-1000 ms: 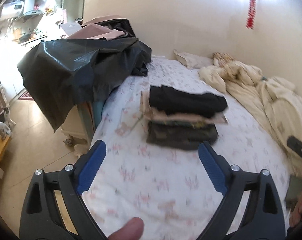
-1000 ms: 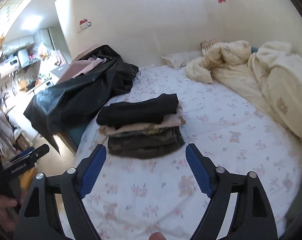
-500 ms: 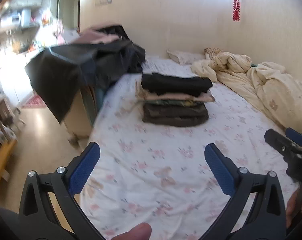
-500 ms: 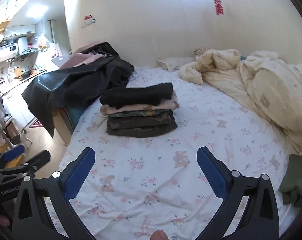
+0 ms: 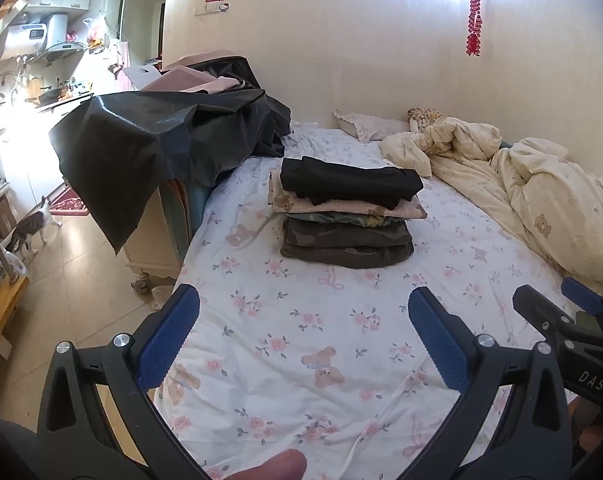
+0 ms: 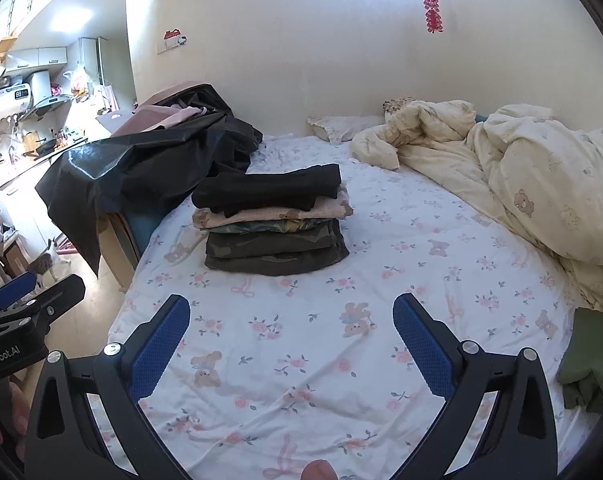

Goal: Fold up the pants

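Note:
A stack of folded pants (image 5: 347, 216) lies on the floral bed sheet (image 5: 301, 344), black pair on top, beige, patterned and dark olive ones beneath; it also shows in the right wrist view (image 6: 273, 224). My left gripper (image 5: 303, 336) is open and empty, held above the sheet well in front of the stack. My right gripper (image 6: 291, 334) is open and empty, likewise short of the stack. An unfolded olive green garment (image 6: 589, 364) lies at the right edge of the bed. Each gripper shows at the edge of the other's view.
A crumpled cream duvet (image 5: 541, 188) fills the bed's right side, a pillow (image 5: 365, 124) at the head. A black plastic sheet (image 5: 153, 144) drapes over furniture left of the bed. A cat (image 5: 31, 224) stands on the floor at left.
Both grippers have pulled back from the stack and risen, so the stack looks farther away. The right gripper has come further into the left view. Both stay open.

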